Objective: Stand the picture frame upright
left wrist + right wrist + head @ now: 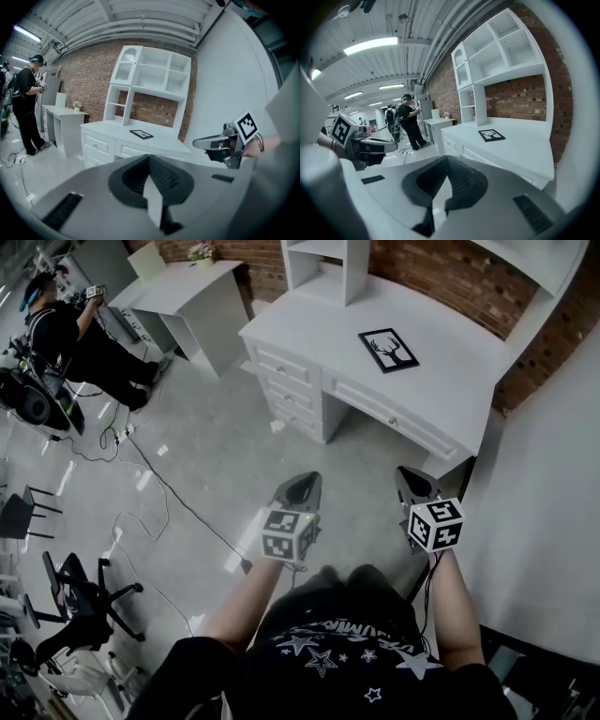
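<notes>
A black picture frame (pixel 388 349) with a deer silhouette lies flat on the white desk (pixel 450 381). It also shows in the left gripper view as the frame (pixel 141 134) and in the right gripper view as the frame (pixel 491 135). My left gripper (pixel 303 489) and right gripper (pixel 412 484) hover side by side over the floor, well short of the desk. Both are shut with nothing between the jaws. From the left gripper (pixel 149 157) I see the right one (pixel 197 142); from the right gripper (pixel 446 158) I see the left one (pixel 393 146).
The desk carries a white shelf hutch (pixel 328 268) against a brick wall. A second white table (pixel 178 292) stands further left. A person (pixel 66 334) stands at the far left with cables on the floor. A black office chair (pixel 80 601) is near left. A white wall panel (pixel 544 521) is on the right.
</notes>
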The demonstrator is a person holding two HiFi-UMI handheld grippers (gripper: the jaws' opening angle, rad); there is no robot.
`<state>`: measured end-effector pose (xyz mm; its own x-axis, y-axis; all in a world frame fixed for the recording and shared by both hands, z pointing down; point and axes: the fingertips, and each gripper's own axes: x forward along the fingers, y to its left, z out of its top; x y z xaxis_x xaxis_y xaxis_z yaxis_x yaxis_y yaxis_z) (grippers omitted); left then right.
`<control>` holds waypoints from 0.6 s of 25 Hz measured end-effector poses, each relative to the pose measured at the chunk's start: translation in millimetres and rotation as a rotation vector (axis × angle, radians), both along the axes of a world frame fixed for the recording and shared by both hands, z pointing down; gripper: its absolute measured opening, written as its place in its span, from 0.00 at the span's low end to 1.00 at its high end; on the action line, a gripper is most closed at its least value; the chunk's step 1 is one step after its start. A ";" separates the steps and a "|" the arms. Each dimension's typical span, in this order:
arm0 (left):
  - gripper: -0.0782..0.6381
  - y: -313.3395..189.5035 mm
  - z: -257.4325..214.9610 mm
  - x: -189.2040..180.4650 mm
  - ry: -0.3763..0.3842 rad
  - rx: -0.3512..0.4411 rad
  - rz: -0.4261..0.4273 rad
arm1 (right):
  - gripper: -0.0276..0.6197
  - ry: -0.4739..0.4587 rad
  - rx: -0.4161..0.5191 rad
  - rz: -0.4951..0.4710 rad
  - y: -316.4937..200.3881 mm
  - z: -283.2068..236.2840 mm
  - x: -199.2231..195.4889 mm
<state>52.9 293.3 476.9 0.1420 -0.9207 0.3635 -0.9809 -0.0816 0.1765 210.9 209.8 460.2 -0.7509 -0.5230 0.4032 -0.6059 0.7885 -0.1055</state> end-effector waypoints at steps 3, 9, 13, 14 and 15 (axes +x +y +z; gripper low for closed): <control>0.13 1.3 7.0 -6.9 -0.009 -0.010 -0.002 | 0.07 0.016 0.019 -0.013 2.2 5.7 -5.7; 0.13 -10.1 13.9 -18.4 0.018 -0.024 -0.026 | 0.07 -0.039 -0.010 0.032 -19.8 14.6 -11.5; 0.13 -27.1 18.6 -29.1 0.001 -0.037 -0.038 | 0.07 -0.060 -0.029 0.047 -50.4 22.8 -19.4; 0.13 -35.9 18.7 -33.0 -0.001 -0.040 -0.049 | 0.07 -0.060 -0.030 0.058 -63.8 24.1 -20.7; 0.13 -45.7 18.3 -36.8 -0.005 -0.043 -0.059 | 0.07 -0.058 -0.030 0.069 -78.2 25.2 -22.2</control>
